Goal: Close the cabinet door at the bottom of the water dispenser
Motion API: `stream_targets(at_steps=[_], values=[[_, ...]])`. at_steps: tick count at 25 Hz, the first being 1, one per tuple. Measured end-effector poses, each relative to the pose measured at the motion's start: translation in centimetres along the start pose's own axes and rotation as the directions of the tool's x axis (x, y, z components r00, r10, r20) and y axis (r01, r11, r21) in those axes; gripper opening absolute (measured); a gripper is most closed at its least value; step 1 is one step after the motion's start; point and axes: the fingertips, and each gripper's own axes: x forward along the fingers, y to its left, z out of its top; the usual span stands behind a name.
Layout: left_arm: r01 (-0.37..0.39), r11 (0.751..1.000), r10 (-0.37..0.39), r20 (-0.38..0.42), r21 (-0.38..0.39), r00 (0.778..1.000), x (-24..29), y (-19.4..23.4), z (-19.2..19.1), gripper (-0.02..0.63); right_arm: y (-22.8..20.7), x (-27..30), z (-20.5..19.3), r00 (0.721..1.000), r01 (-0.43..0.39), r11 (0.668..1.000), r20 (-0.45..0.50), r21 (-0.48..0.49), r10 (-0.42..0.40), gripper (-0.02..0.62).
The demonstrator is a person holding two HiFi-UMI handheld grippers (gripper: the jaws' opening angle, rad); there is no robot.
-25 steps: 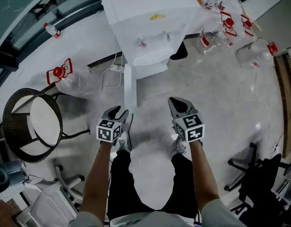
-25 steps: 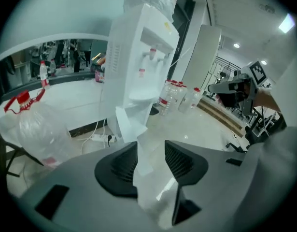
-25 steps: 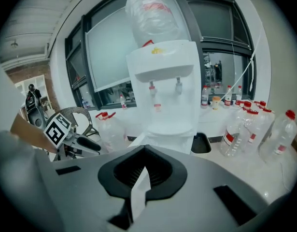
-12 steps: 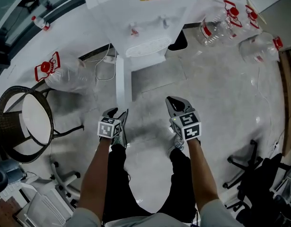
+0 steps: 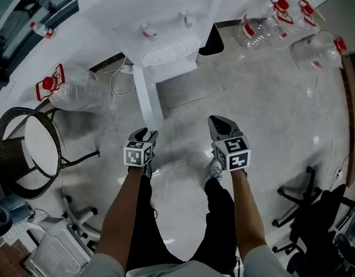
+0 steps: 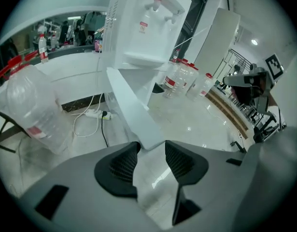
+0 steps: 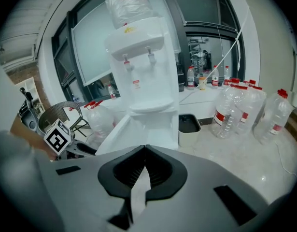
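Cabinet door [image 5: 144,100] stands open; clear jug [image 5: 73,88] lies empty. Left tool [image 6: 150,153] apart, closing on nothing; right tool [image 7: 145,151] together.

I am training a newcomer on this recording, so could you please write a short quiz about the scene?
1. True or false: the cabinet door of the water dispenser is shut.
2. The right gripper has its jaws: A together and empty, B wide apart, C clamped on a bottle.
3. What lies between the wicker chair and the dispenser?
Key: 1 false, it stands open; 2 A; 3 a big clear water bottle.
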Motion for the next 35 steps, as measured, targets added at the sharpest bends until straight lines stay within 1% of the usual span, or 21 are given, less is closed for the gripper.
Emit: stream_targets(at_steps=[4, 9, 12, 14, 17, 22, 26, 30, 33, 35], values=[[-0.002, 0.997, 0.005, 0.036, -0.077, 0.999, 1.8, -2.7, 1.4, 0.196, -1.3, -0.3, -0.3, 1.000, 0.002, 1.000, 0.001, 0.011, -0.002, 0.028], [0.027, 0.991, -0.017, 0.079, -0.128, 0.997, 4.9, -6.0, 3.9, 0.195, -3.6, -0.7, -0.4, 1.000, 0.005, 1.000, 0.008, 0.021, -0.005, 0.028], [0.034, 0.985, -0.014, 0.113, -0.171, 0.993, 6.6, -7.5, 5.4, 0.195, -4.6, -0.5, -0.6, 1.000, 0.000, 1.000, 0.009, 0.018, 0.000, 0.028], [0.035, 0.974, -0.005, 0.132, -0.222, 0.991, 7.6, -8.4, 6.5, 0.195, -5.6, -0.4, -0.6, 1.000, -0.001, 1.000, 0.006, 0.003, 0.001, 0.028], [0.039, 0.956, 0.004, 0.145, -0.291, 0.989, 9.0, -9.5, 8.1, 0.190, -7.7, -0.6, -0.4, 1.000, 0.001, 1.000, 0.020, 0.006, -0.001, 0.028], [0.020, 0.943, 0.036, 0.161, -0.331, 0.986, 11.8, -11.1, 10.6, 0.175, -11.6, -1.0, 0.2, 0.999, 0.002, 1.000, 0.036, -0.010, -0.002, 0.028], [0.009, 0.915, 0.072, 0.185, -0.404, 0.980, 14.1, -12.2, 13.6, 0.175, -14.3, -1.1, 1.0, 0.999, -0.008, 1.000, 0.035, -0.015, 0.008, 0.028], [0.009, 0.875, 0.110, 0.218, -0.483, 0.970, 16.0, -12.3, 16.5, 0.175, -16.7, -0.9, 1.6, 0.999, -0.020, 0.999, 0.030, -0.025, 0.021, 0.028], [-0.009, 0.862, 0.148, 0.235, -0.507, 0.961, 17.1, -12.1, 18.4, 0.176, -18.3, -0.2, 1.7, 0.999, -0.036, 0.999, 0.017, -0.040, 0.037, 0.028], [-0.017, 0.864, 0.158, 0.239, -0.502, 0.958, 18.1, -12.2, 19.5, 0.175, -19.3, 0.4, 1.7, 0.999, -0.045, 0.998, 0.009, -0.048, 0.046, 0.028]])
